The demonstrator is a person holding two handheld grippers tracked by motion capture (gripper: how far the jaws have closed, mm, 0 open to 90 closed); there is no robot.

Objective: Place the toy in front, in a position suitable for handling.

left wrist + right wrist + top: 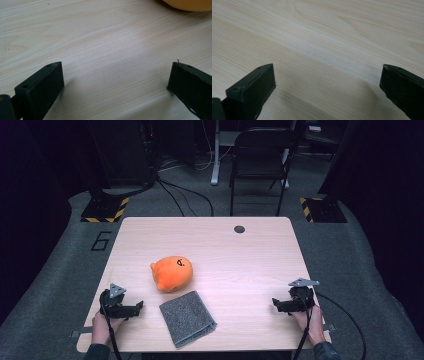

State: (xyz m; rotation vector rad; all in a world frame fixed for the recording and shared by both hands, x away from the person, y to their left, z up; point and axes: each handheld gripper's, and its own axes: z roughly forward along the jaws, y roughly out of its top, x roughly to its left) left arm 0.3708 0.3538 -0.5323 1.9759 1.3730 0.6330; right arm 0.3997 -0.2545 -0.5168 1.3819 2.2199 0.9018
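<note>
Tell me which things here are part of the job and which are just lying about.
Part of the job:
- orange round plush toy
- grey folded felt cloth
- left gripper, jaws open and empty
- right gripper, jaws open and empty

Just lying about:
- black folding chair behind the light wooden table
- floor cables

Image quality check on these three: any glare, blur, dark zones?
High view: surroundings very dark, table lit with a pale glare patch at centre, orange plush and grey cloth sharp enough. Left gripper view: soft overall, plush edge blurred, jaw shadows on the wood. Right gripper view: grain clear, jaws slightly soft.
</note>
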